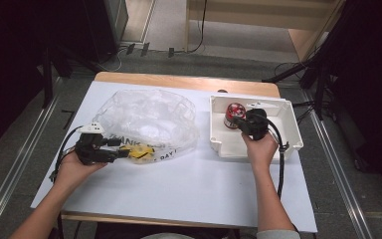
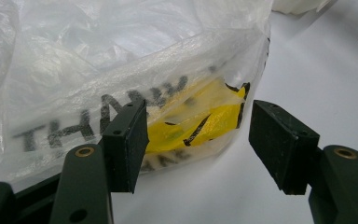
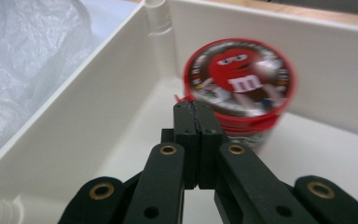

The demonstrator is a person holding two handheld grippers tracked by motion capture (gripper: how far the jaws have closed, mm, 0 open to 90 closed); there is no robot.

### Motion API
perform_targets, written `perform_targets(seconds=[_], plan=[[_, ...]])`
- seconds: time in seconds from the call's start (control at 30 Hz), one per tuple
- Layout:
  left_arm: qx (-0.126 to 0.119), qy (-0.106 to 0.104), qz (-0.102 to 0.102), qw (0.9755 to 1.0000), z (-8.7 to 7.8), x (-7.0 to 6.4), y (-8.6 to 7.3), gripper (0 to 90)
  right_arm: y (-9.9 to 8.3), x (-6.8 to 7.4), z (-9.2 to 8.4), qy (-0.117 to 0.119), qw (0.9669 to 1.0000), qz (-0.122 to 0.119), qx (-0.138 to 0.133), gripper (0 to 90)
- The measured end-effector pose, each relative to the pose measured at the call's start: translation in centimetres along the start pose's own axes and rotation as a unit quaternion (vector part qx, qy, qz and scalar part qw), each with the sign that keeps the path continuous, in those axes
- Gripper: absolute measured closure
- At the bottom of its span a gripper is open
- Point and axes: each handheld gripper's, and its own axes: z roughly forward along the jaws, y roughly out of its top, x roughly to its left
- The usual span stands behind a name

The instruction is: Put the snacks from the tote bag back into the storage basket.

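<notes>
The right gripper (image 3: 196,108) is sitting pressed shut, apparently pinching a red tab at the tub (image 3: 238,88)'s seven o'clock rim. Rigid and light, it is probably better clasped around its sides. The left gripper (image 2: 198,140) is gaping, empty, at the soft, slippery bag (image 2: 121,60).

I read this as a lab or test workspace. A white table (image 1: 179,194) with a bare wooden edge stands on grey carpet flooring (image 1: 25,144). Metal floor rails (image 1: 335,169) run along both sides. Black stands (image 1: 323,79) flank it, and loose cables (image 1: 129,50) lie on the floor behind. A plain wooden bench (image 1: 258,15) stands farther back.
</notes>
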Motion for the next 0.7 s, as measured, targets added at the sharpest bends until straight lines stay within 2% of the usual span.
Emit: perform_targets(seconds=[0.1,0.2,0.37,0.53,0.7], plan=[[0.002,0.001,0.002,1.0000,0.1,-0.1,0.0,38.3,0.1,-1.1,-1.2,-0.013,0.9997,0.011,-0.016,90.0],[0.001,-0.002,0.000,1.0000,0.2,-0.2,0.1,38.3,0.0,-2.2,-1.6,-0.026,0.9993,0.021,-0.020,90.0],[0.004,0.000,0.002,1.0000,0.2,-0.1,0.1,38.3,-0.2,-3.7,-1.2,-0.037,0.9985,0.035,-0.019,90.0],[0.003,-0.001,0.003,1.0000,0.2,-0.2,0.1,38.4,-0.4,-4.3,0.0,-0.047,0.9980,0.041,-0.008,90.0],[0.003,0.000,0.003,1.0000,0.2,-0.1,0.1,38.3,-0.6,-5.0,0.5,-0.041,0.9979,0.050,-0.009,90.0]])
